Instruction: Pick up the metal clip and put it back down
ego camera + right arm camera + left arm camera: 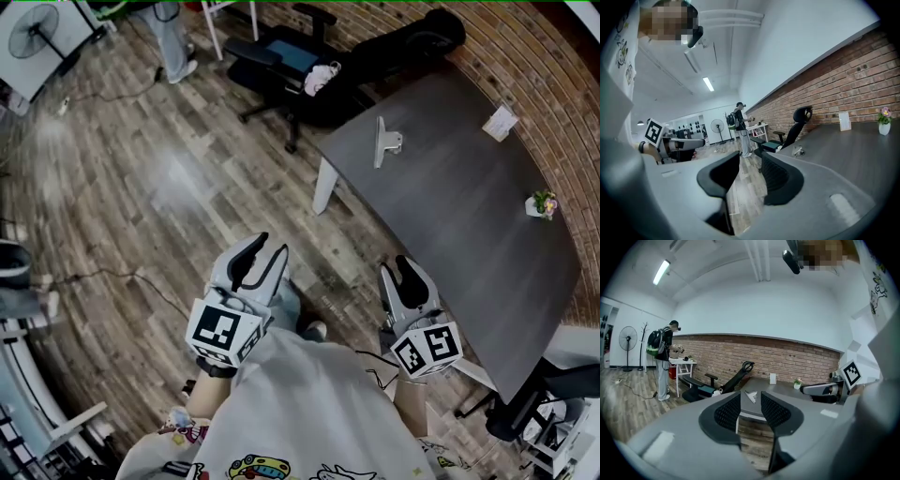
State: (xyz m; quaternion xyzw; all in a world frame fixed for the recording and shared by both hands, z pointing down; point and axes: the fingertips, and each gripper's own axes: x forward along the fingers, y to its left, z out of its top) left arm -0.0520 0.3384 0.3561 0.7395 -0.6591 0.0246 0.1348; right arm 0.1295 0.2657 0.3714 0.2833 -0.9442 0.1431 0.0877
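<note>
The metal clip (385, 142) lies on the dark grey table (459, 216) near its far left corner. It shows small in the left gripper view (750, 396) beyond the jaws, and in the right gripper view (799, 151) on the table's edge. My left gripper (267, 251) hangs over the wooden floor, well short of the table, open with nothing between its fingers (751, 405). My right gripper (396, 270) is held at the table's near edge, also open and empty (750, 171). Both are far from the clip.
A white card (500, 122) and a small flower pot (541, 203) stand near the brick wall side of the table. A reclined black office chair (291, 61) sits beyond the table's far corner. A person (173, 42) stands by a white side table; a fan (33, 33) is at the far left.
</note>
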